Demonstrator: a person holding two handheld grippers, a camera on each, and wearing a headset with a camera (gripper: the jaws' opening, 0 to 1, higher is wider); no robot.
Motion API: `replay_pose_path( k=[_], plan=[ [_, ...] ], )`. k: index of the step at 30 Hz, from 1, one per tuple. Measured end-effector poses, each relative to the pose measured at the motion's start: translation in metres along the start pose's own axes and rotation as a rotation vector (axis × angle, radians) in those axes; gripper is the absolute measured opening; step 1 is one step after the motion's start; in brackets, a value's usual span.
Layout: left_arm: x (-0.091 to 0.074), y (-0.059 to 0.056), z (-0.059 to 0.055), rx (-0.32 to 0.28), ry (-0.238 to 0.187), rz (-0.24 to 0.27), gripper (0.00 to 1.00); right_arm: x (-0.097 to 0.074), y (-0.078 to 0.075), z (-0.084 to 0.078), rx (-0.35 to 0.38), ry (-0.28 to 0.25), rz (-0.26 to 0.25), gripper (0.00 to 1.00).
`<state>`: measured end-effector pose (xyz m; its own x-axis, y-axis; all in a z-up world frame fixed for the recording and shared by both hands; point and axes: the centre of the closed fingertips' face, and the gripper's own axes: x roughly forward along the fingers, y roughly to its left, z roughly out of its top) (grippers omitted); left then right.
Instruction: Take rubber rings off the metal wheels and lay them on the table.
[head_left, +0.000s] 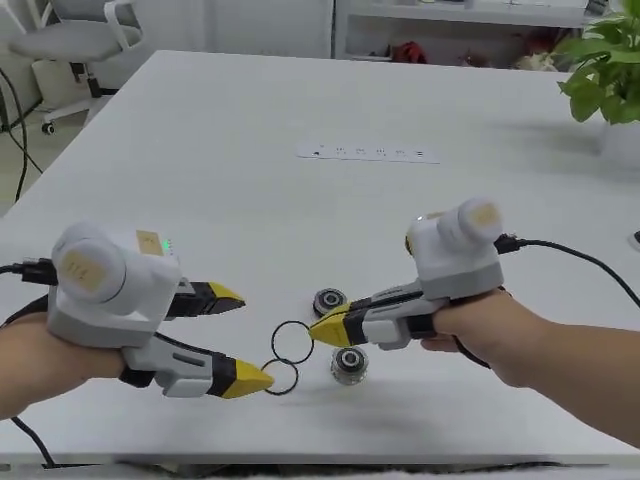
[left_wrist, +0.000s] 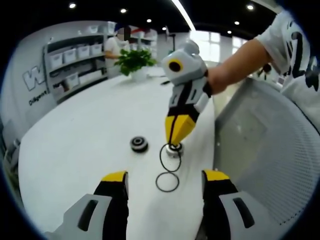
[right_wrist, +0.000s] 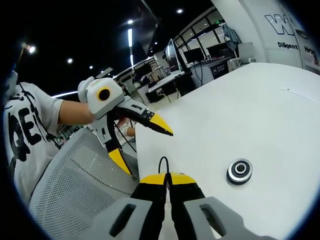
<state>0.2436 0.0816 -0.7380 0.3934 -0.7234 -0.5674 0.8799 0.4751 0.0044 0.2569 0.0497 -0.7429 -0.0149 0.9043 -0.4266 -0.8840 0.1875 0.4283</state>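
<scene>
One rubber ring (head_left: 273, 343) hangs pinched at its upper edge in the right gripper (head_left: 322, 327). It is off both wheels and either just above the table (head_left: 300, 220) or brushing it: cannot tell which. Right gripper's jaws are pressed together on the ring; in the right gripper view the yellow tips meet, with a thin black arc of ring (right_wrist: 163, 162) standing up from between them. Second ring (head_left: 297, 378) lies flat on the table just nearer the person, almost touching the held ring, its left edge hidden behind the lower tip of the left gripper (head_left: 237, 338). Left gripper's jaws are wide apart and hold nothing; in the left gripper view the second ring (left_wrist: 167, 191) lies on the table between and just ahead of the two tips. Near wheel (head_left: 348, 364) sits on the table just right of both rings, below the right gripper's tip, light and silvery. Far wheel (head_left: 329, 301) sits just beyond the right gripper's tip and has a dark outer band; cannot tell whether that band is a fitted ring. The two wheels are near each other, not touching. Farther up the table, well apart from the work, lies a white power strip (head_left: 368, 153); a green plant (head_left: 605, 70) stands at the far right edge. A grey mesh chair (right_wrist: 75, 185) shows at the table edge in the right gripper view.
</scene>
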Motion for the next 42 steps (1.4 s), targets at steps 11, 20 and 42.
replay_pose_path(
  k=[11,20,42],
  plan=[
    [-0.006,0.007,-0.003,-0.004,-0.001,0.017,0.6,0.009,0.002,-0.006,-0.008,0.028,0.011,0.0],
    [-0.01,0.009,-0.005,-0.006,-0.001,0.029,0.6,0.015,0.0,-0.01,0.002,0.039,0.011,0.0],
    [-0.022,0.008,-0.01,-0.016,-0.003,0.052,0.6,0.027,-0.005,-0.025,0.012,0.086,-0.006,0.0]
  ],
)
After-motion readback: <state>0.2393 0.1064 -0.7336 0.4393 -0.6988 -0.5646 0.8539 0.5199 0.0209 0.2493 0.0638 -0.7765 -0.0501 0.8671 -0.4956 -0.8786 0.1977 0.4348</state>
